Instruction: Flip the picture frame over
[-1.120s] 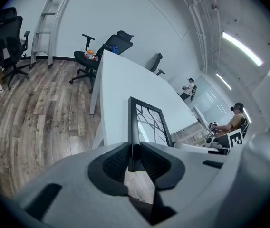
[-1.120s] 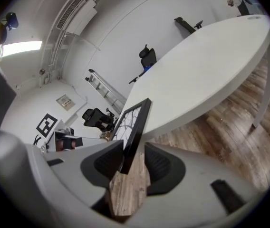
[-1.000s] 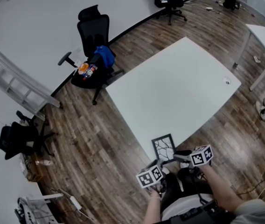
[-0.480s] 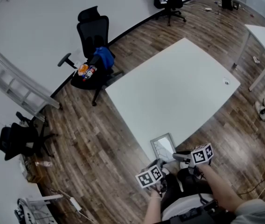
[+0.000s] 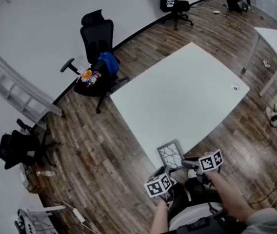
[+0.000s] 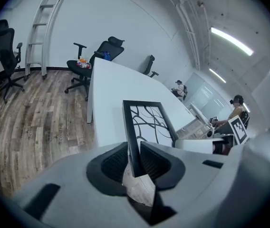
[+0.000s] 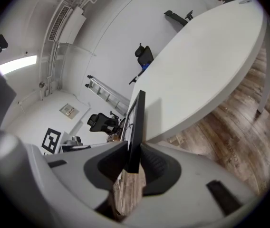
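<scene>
The black chair (image 5: 97,33) by the wall has a blue thing (image 5: 108,61) and some orange things (image 5: 88,74) on its seat. The picture frame (image 5: 170,154) is at the near edge of the white table (image 5: 187,91), picture side up. It has a thin black border and black branches on white. The left gripper (image 6: 135,159) pinches its near left corner. The right gripper (image 7: 134,161) has just been closing its jaws, and they now squeeze the frame's near right side.
</scene>
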Demonstrator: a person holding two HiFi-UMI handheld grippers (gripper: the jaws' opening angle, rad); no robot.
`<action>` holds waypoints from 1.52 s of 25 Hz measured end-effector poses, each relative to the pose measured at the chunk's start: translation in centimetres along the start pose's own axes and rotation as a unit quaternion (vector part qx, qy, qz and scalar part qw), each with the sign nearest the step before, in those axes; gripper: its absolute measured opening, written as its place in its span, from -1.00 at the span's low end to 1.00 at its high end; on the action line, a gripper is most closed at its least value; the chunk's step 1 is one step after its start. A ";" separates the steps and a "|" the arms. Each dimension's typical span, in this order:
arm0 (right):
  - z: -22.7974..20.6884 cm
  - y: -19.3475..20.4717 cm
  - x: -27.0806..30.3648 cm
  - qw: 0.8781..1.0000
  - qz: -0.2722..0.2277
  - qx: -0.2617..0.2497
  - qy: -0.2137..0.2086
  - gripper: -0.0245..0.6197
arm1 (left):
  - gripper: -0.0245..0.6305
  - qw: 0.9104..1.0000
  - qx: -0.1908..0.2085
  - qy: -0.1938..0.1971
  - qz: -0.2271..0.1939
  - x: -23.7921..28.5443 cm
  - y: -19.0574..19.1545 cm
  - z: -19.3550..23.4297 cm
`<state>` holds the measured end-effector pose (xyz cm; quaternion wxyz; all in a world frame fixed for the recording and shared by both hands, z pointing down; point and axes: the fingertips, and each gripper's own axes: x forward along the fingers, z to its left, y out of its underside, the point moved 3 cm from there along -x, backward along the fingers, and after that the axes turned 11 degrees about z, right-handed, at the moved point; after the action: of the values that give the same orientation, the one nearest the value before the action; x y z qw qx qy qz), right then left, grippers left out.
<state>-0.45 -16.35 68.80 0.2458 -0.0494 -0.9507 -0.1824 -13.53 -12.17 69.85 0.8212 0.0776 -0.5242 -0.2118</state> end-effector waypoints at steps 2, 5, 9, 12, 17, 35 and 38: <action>0.0 -0.1 -0.1 1.000 -0.001 0.000 0.004 -0.65 | -0.70 1.000 -0.008 0.012 -0.004 -0.1 -0.4 -0.1; 0.1 -0.3 -0.3 1.000 -0.006 0.007 0.008 -0.65 | -0.70 1.000 -0.009 0.028 -0.006 -0.3 -1.0 -0.7; 0.7 -0.7 -0.6 1.000 -0.009 0.007 0.017 -0.65 | -0.70 0.998 -0.012 0.063 -0.009 -0.1 -1.5 -2.1; 1.2 -1.2 -1.1 0.999 -0.015 0.005 0.029 -0.66 | -0.70 0.995 -0.026 0.094 -0.011 0.0 -2.0 -3.2; 2.4 -2.0 -1.6 0.998 -0.024 -0.016 0.047 -0.67 | -0.70 0.994 -0.002 0.107 -0.015 -0.4 -3.3 -4.7; 6.4 -2.8 -1.4 0.968 -0.030 -0.190 0.160 -0.70 | -0.63 0.990 0.025 0.133 -0.034 -2.1 -5.6 -7.4; 6.6 -2.8 -1.3 0.965 -0.033 -0.199 0.169 -0.70 | -0.63 0.989 0.019 0.140 -0.038 -2.4 -5.9 -7.4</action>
<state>-2.78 -16.47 61.87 0.3817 -0.0341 -0.8410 -0.3819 -9.30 -17.12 62.57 0.8761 0.1418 -0.4048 -0.2201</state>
